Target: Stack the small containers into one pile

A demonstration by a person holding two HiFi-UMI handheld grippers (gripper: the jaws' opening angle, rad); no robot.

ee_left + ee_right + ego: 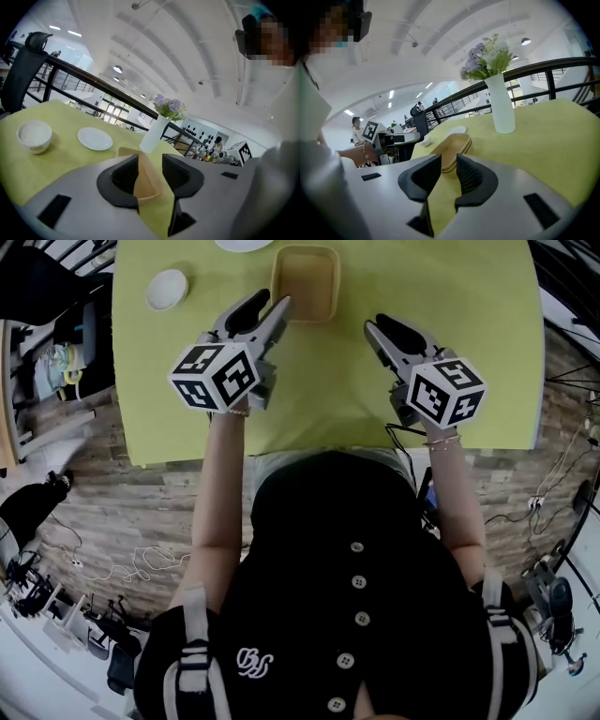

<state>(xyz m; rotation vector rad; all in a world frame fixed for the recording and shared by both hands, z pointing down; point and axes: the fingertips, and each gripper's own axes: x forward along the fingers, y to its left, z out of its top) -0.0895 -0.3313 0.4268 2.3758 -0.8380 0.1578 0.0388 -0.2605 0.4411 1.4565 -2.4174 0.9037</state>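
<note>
A stack of tan rectangular containers rests on the green table at the far middle. The right gripper view shows its layered rims, nested one in another. My left gripper hovers at the stack's near left corner. Its jaws stand apart and the stack shows through the gap, with neither pad pressing on it. My right gripper hangs to the right of the stack and a little nearer to me. It is open and nothing lies between its pads.
A white bowl sits at the far left of the table, and a white plate lies at the far edge. A white vase with flowers stands beyond the stack. A black railing runs behind the table.
</note>
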